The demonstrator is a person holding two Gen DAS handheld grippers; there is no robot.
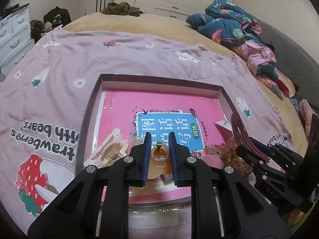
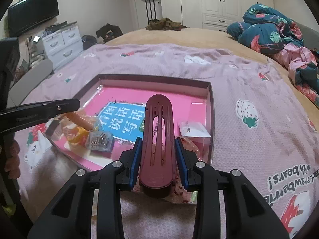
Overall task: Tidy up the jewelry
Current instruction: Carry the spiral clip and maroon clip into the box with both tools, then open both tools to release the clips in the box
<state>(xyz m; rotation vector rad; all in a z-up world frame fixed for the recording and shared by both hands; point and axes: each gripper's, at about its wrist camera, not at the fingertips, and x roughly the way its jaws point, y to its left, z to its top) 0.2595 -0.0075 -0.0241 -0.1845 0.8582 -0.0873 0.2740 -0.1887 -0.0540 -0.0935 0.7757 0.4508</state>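
While the left gripper (image 1: pixel 159 139) is closed on a small clear packet with a pale ring (image 1: pixel 158 153) and the right gripper (image 2: pixel 159 145) clamps a maroon hair clip (image 2: pixel 158 137) at part opening, both hang over the near edge of the shallow box (image 1: pixel 159 79). The packet is thin and slippery and may slide out. Lowering either load may strike the cream claw clip (image 1: pixel 107 149), at 9 o'clock from the packet, or the bead case (image 2: pixel 99 140), at 9 o'clock from the hair clip.
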